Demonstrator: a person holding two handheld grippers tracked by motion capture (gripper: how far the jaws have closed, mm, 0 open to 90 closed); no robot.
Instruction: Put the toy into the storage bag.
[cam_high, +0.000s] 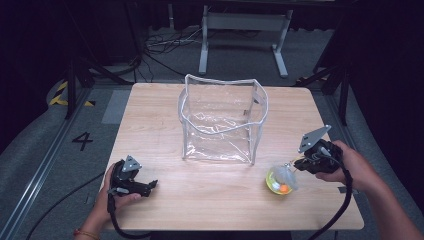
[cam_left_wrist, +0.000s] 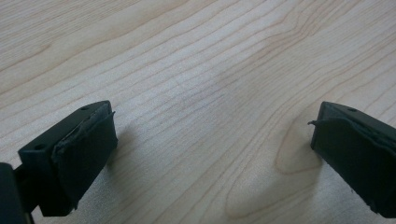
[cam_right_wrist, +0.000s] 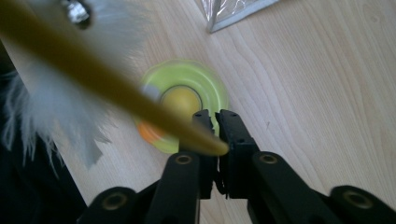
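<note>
Since my right gripper (cam_right_wrist: 216, 133) has pinched the thin yellow stick (cam_right_wrist: 93, 74) of the feathered toy (cam_high: 283, 180) near the table's (cam_high: 165, 200) right front, I judge it light and wobbly; my left gripper (cam_left_wrist: 210, 140) rests spread.

one clear bag (cam_high: 220, 122), one feather toy (cam_high: 281, 180), two hand-held grippers (cam_high: 150, 186)

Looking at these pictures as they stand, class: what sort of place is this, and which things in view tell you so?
Probably a lab or recording workspace, not a home: a bare wooden table on grey floor with a painted number 4, loose cables by a metal stand, and black curtaining around.
</note>
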